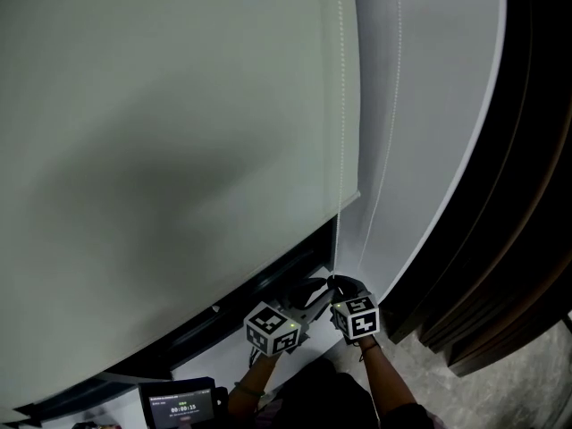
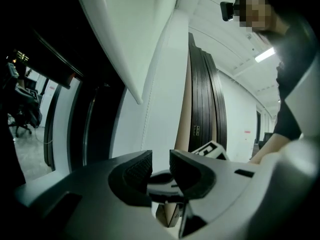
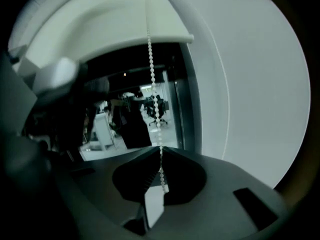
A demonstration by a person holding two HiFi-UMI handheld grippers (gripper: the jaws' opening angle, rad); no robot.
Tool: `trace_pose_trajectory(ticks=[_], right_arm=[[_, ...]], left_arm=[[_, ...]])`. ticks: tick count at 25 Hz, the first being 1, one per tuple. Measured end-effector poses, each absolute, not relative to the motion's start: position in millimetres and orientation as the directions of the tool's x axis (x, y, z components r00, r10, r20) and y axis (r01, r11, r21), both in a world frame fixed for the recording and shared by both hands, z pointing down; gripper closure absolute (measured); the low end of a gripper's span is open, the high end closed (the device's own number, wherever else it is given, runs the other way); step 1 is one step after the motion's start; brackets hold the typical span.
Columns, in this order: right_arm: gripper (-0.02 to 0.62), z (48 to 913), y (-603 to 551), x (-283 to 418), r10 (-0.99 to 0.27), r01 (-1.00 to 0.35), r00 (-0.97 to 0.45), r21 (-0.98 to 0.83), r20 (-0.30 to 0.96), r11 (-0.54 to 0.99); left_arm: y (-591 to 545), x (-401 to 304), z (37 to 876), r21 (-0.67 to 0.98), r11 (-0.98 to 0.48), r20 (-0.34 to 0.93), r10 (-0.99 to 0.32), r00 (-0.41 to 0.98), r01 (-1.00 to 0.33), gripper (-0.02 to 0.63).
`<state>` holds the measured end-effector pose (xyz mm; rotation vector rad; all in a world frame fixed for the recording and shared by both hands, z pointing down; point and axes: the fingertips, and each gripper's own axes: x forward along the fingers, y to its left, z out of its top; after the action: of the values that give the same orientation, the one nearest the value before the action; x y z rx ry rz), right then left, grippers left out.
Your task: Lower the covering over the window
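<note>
Roller blind (image 1: 161, 132) covers most of the window, with dark glass showing beneath its bottom edge. Right gripper (image 3: 161, 153) jaws pinch the bead chain (image 3: 151, 79), whose top is cut off. Left gripper (image 2: 160, 165) jaws stand slightly apart, empty.

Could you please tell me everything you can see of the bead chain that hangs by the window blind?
The bead chain is a thin string of small round white beads, plastic by the look. It hangs almost straight down along the right edge of the blind, past the blind's lower edge and across the dark window. Its lower part runs between the jaws of the right gripper, which are closed on it. A second, fainter strand hangs further right against the white wall.
</note>
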<state>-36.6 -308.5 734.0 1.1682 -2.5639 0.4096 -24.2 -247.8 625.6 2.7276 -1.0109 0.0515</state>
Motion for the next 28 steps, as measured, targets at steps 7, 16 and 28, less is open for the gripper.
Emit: trace_pose_trajectory(ticks=[7, 16, 28], right_arm=[[0.578, 843, -288, -27, -0.602, -0.777, -0.593, -0.186, 0.535, 0.601], [0.578, 861, -296, -54, -0.549, -0.746, -0.637, -0.253, 0.54, 0.616], [0.525, 756, -249, -3, -0.591, -0.795, -0.604, -0.344, 0.536, 0.5]], left_arm=[[-251, -25, 638, 0.193, -0.733, 0.123, -0.641, 0.757, -0.652, 0.511], [-249, -6, 640, 0.18, -0.752, 0.139, -0.618, 0.774, -0.634, 0.511], [-218, -16, 549, 0.213, -0.701, 0.138, -0.669, 0.731, -0.681, 0.511]])
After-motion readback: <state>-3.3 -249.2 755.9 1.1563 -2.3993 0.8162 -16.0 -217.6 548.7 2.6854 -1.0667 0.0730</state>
